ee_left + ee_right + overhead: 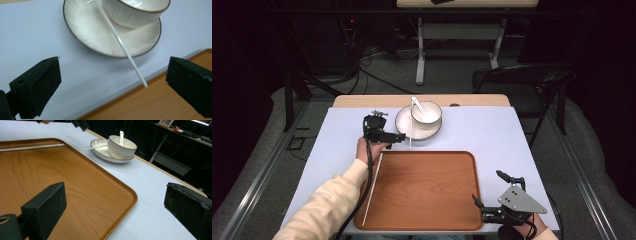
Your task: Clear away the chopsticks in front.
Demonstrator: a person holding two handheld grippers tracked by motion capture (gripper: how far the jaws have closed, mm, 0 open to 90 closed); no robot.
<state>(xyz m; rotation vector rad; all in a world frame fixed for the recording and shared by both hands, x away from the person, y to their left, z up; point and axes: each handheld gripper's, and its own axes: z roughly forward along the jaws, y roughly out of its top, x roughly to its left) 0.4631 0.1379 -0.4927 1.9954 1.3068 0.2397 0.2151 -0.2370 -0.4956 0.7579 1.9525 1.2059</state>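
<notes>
The left gripper's fingers stand wide, empty, the white chopstick at 12 o'clock, leaning on the plate; the right gripper gapes over the tray.

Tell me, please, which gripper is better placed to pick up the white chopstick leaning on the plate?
The left gripper: it is open beside the plate, with that chopstick between its jaws in its own view. The right gripper sits open at the tray's near right corner.
</notes>
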